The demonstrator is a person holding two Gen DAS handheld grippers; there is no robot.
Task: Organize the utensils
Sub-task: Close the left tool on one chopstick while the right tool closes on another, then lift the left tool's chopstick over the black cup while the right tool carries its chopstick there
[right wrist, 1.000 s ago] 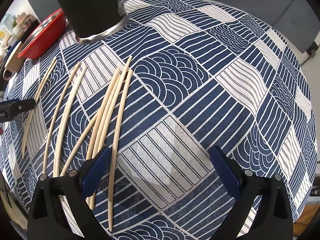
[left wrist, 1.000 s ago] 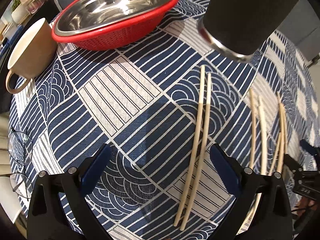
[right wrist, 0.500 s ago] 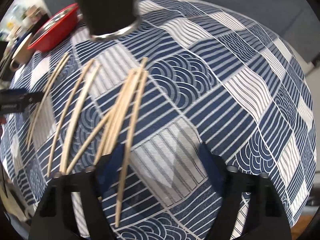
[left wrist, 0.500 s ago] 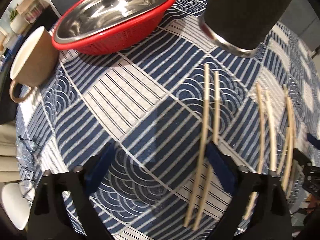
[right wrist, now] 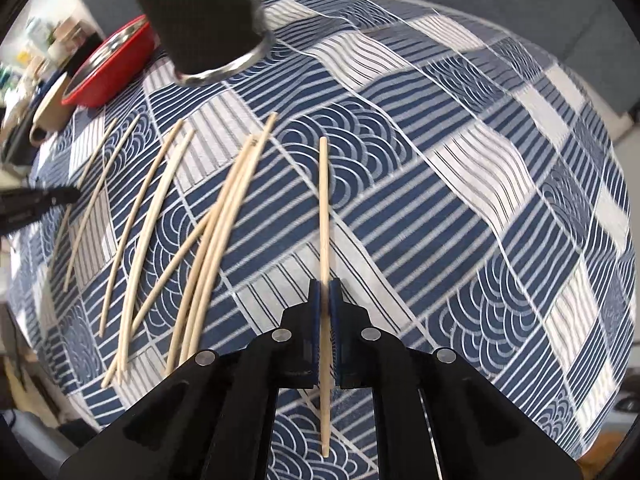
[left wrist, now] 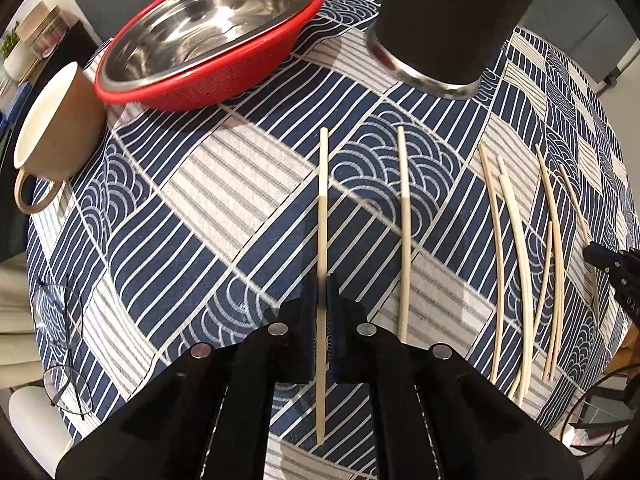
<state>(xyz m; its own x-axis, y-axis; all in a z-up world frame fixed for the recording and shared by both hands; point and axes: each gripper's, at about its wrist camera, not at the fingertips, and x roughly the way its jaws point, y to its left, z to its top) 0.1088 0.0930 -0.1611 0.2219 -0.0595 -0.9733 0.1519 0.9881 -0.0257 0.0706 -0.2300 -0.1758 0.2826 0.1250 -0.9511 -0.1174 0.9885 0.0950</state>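
Now both sets of jaws have just closed, the left gripper (left wrist: 322, 304) and right gripper (right wrist: 325, 300) each pinching one chopstick (left wrist: 322, 208) (right wrist: 324, 208) off the tablecloth (left wrist: 224, 184), ready for the black holder (left wrist: 452, 20).

A table covered by a blue-and-white patterned cloth (left wrist: 224, 184) carries a red colander (left wrist: 208, 92) with a steel bowl nested inside, a beige mug (left wrist: 56, 120) beside it, and a black cup (left wrist: 452, 24) with a metal base. Loose chopsticks (right wrist: 152, 216) lie scattered on the cloth, and eyeglasses (left wrist: 60, 344) rest near its edge.
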